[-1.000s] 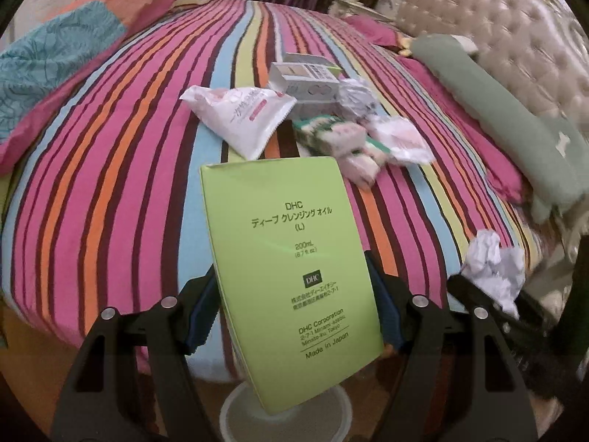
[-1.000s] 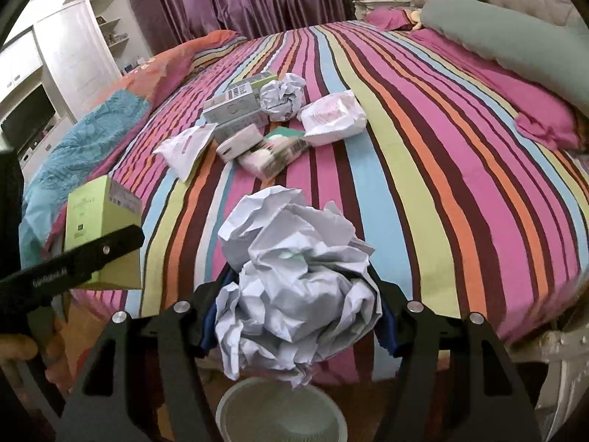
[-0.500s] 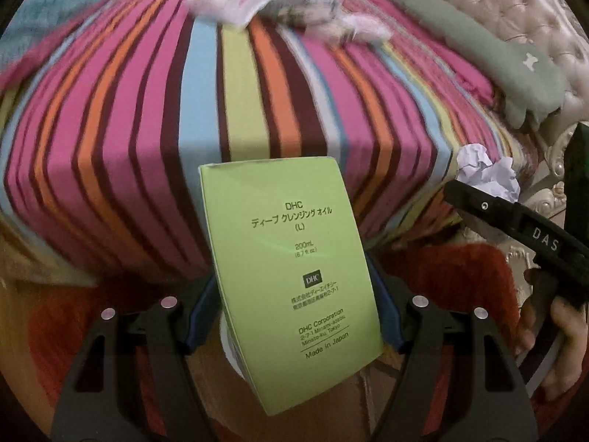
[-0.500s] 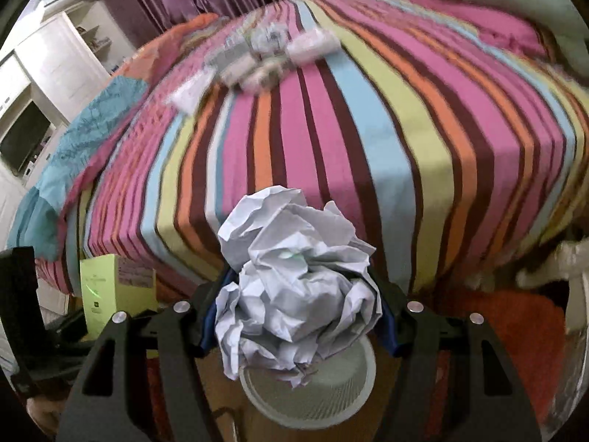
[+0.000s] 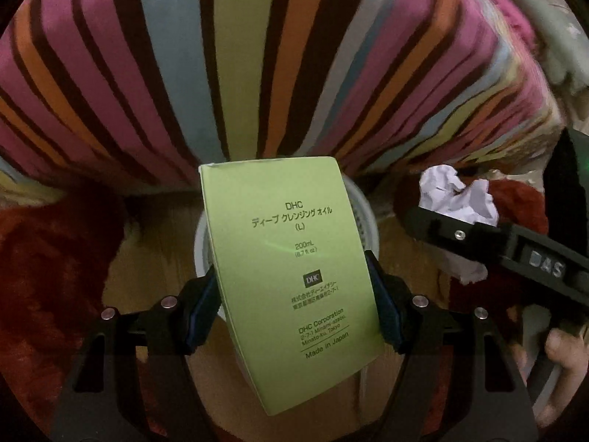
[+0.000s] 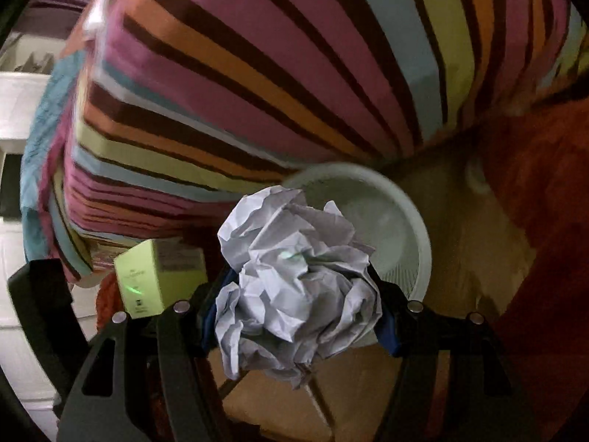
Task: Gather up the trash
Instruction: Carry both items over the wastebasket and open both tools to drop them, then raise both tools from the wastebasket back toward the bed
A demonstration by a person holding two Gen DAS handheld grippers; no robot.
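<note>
My left gripper (image 5: 292, 305) is shut on a green DHC carton (image 5: 287, 269), held upright over a white mesh waste bin (image 5: 364, 217) on the floor at the foot of the bed. My right gripper (image 6: 298, 316) is shut on a ball of crumpled white paper (image 6: 294, 287), held above the same bin (image 6: 412, 243). The paper ball (image 5: 456, 195) and the right gripper show at the right of the left wrist view. The green carton (image 6: 158, 276) shows at the left of the right wrist view.
The striped bedspread (image 5: 239, 55) hangs down right behind the bin. A red shaggy rug (image 5: 51, 258) lies on the wooden floor (image 6: 460, 239) on both sides. White furniture (image 6: 14, 110) stands at the far left.
Both grippers have tilted down and dropped from bed height toward the floor with their loads. The bed top and its litter have left view; the bin is now under both loads.
</note>
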